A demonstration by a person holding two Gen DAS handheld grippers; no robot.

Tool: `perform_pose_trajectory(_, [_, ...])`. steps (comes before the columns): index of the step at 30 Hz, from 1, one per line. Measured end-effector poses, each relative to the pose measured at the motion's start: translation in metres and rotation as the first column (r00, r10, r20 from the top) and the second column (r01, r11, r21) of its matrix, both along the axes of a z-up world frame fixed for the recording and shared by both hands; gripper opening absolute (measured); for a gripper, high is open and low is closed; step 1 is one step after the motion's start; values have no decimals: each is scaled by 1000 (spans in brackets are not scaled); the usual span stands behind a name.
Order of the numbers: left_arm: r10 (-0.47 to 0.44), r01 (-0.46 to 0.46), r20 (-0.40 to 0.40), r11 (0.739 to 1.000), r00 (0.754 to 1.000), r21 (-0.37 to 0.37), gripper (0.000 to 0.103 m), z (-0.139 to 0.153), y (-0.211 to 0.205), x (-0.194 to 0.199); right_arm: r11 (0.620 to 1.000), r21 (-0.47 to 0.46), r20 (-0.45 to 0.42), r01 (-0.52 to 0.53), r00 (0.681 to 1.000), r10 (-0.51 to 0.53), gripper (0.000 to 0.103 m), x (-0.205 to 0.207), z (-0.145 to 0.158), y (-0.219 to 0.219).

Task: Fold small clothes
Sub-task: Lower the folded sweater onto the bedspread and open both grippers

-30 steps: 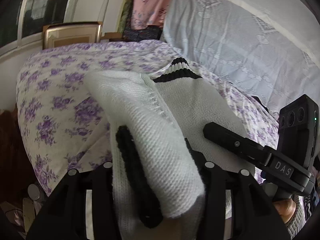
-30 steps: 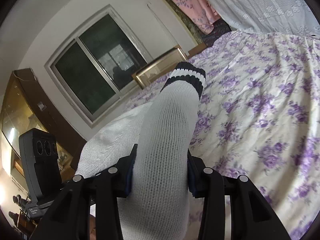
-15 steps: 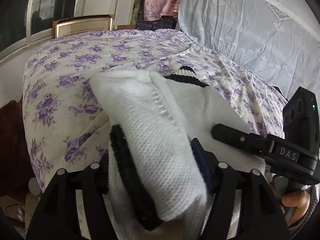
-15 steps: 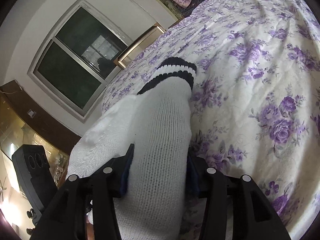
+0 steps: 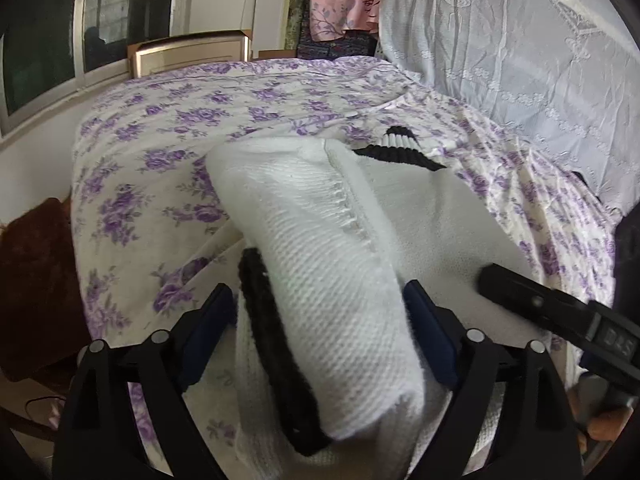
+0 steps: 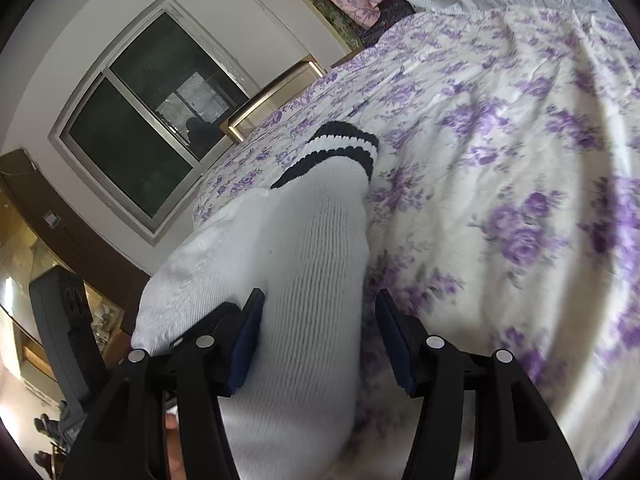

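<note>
White knitted sock with black-striped cuff (image 5: 332,280), folded on purple-flowered bedsheet (image 5: 168,152); left gripper (image 5: 320,316) and right gripper (image 6: 318,320) opening, sock loose between pads, cuff toward 12 o'clock.

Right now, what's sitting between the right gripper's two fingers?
The white sock, shown in the right wrist view. The right gripper is opening; a gap shows beside one pad.

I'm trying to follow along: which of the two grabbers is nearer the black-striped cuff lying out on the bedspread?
Right. The right gripper, jaws opening around the sock, looks straight up its leg to that cuff. The left gripper, also opening, straddles the folded-over end, farther back.
</note>
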State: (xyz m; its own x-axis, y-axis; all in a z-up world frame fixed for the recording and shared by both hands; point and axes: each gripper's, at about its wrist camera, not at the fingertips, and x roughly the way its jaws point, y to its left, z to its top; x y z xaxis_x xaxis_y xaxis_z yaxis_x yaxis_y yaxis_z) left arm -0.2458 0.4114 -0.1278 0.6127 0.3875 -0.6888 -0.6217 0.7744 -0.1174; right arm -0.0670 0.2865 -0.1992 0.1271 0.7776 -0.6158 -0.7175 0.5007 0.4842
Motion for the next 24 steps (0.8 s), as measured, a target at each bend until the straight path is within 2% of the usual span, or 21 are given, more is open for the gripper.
perform_pose_trajectory(4, [29, -28, -27, 999, 999, 35, 90, 4, -7, -4, 999, -32, 34, 15, 999, -14, 64, -6, 2, -11])
perform_pose_trajectory(8, [47, -44, -52, 997, 998, 67, 90, 9, -17, -10, 998, -53, 73, 26, 997, -22, 67, -13, 4, -21])
perform_pose_trajectory(15, [91, -66, -111, 975, 990, 211, 95, 30, -49, -29, 995, -90, 151, 50, 988, -36, 78, -30, 9, -45])
perform_pose_trajectory(17, [104, -75, -117, 971, 988, 228, 96, 36, -56, -37, 989, -141, 160, 45, 987, -22, 86, -36, 9, -50])
perform_pose_trajectory(22, [136, -106, -103, 962, 985, 252, 97, 56, -68, -56, 977, -206, 244, 54, 970, -2, 87, -58, 26, -59])
perform_pose_trajectory(24, [137, -109, -91, 960, 986, 257, 98, 63, -73, -61, 976, -210, 273, 61, 962, -1, 92, -66, 38, -64])
